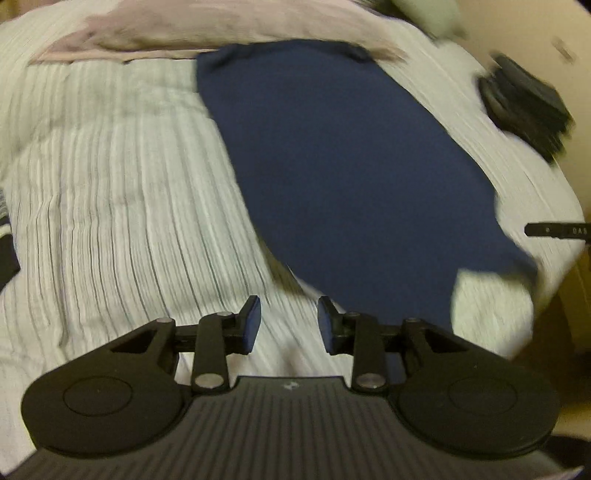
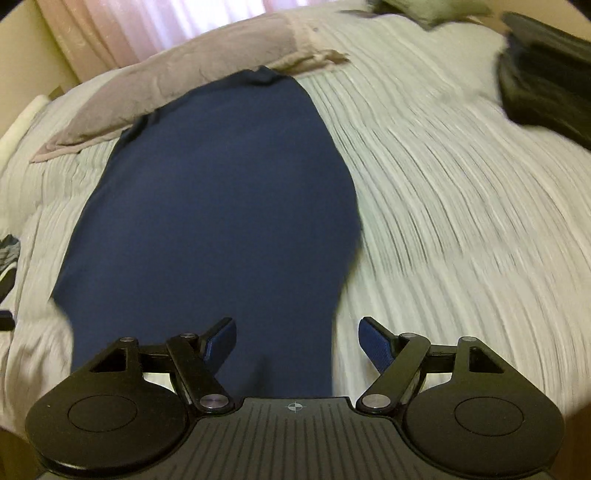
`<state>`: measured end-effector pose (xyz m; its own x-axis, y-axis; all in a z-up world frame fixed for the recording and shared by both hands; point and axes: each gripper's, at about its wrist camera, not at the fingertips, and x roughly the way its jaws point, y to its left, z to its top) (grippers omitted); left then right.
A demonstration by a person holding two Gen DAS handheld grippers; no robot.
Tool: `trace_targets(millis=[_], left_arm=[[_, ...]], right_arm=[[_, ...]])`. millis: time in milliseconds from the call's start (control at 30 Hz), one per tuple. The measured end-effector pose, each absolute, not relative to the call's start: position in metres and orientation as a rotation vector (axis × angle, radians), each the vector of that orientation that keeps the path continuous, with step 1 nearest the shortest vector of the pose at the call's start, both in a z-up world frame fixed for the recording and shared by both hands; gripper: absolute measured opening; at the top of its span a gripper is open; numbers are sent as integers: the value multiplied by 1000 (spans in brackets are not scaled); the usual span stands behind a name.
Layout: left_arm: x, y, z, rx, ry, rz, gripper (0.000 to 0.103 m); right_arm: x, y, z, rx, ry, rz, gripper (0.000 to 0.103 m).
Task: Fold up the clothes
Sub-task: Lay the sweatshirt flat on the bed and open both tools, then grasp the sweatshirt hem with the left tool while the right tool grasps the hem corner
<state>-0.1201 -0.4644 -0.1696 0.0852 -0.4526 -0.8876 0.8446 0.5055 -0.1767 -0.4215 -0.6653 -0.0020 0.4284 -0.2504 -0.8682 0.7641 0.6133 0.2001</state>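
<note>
A navy blue garment (image 1: 343, 170) lies flat and lengthwise on a striped white bed cover (image 1: 122, 206). In the left wrist view my left gripper (image 1: 289, 325) is open with nothing between its fingers, hovering over the cover just left of the garment's near end. The tip of the other gripper (image 1: 554, 230) shows at the right edge. In the right wrist view the same garment (image 2: 214, 221) fills the middle, and my right gripper (image 2: 296, 345) is open and empty above its near right edge.
A beige pillow (image 2: 177, 85) lies across the garment's far end. A pile of dark clothes (image 2: 543, 74) sits at the far right of the bed, also the dark pile (image 1: 524, 99). Pink curtains (image 2: 155, 26) hang behind. Striped cover (image 2: 461, 206) stretches to the right.
</note>
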Motion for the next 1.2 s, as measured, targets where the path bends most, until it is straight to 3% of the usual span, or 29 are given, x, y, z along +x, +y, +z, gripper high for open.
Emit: trace_targets(millis=[267,433,733,967,1100,1200], left_arm=[[-151,-449,-81,754,972,-1263,28],[-150,-482,-84,788,899,-1245,33],[-249,-469,-154,719,833,-1214,40],[-351,-463,-221,1119,562,-1373,41],[-369,-464,-258,1296,415,-1363,41],[-368,-472,-274,1341,356,-1340,32]], right_arm=[[-490,-543,16,724,1001,-723,76],[-495,-528,4,721,1043,-678,76],[-478,-568,8,566,999,-611,76],[-476,-575,-16,469,1019,-594,76],[-476,-568,-25,403,1031,-574,76],[-472,-559,-30,298,1049,-547,76]])
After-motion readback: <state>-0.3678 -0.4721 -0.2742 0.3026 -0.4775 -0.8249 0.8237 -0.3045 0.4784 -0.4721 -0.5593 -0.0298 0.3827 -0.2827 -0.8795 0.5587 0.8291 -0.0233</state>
